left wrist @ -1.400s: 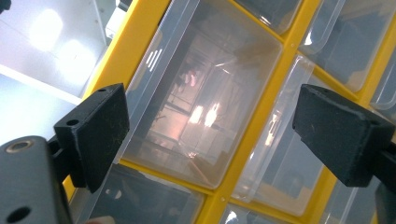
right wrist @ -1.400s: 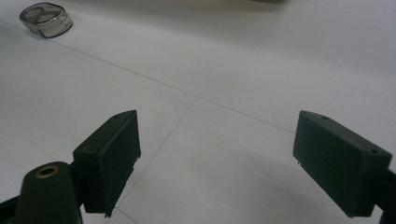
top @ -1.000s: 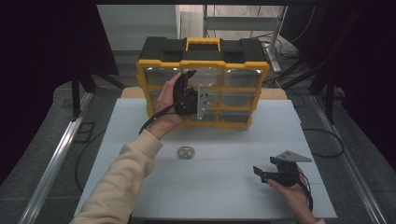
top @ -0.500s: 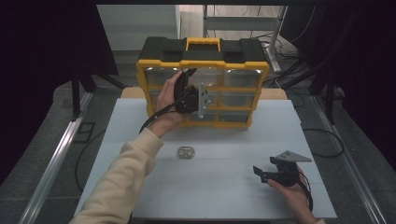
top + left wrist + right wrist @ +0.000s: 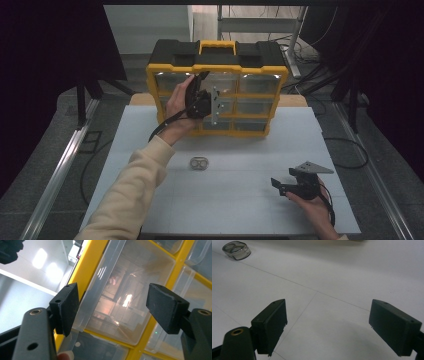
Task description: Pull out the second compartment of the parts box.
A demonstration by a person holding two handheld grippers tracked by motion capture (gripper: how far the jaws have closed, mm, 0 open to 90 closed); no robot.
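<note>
Organizer (image 5: 260,75), one, upper centre, with one clear drawer (image 5: 125,295) between the closing, not yet gripping left gripper (image 5: 212,105) (arm stretched forward); right gripper (image 5: 285,186) rests released, lower right.

The high view looks forward and down over the whole bench (image 5: 240,200). The left claw view sits close against the organizer's (image 5: 217,92) clear drawers (image 5: 125,302). The right claw view skims low across the bench toward the small case (image 5: 236,250), shared with the high view

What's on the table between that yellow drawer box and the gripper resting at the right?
Bare white table, seen in the high view; the small clear case lies off to the left.
</note>
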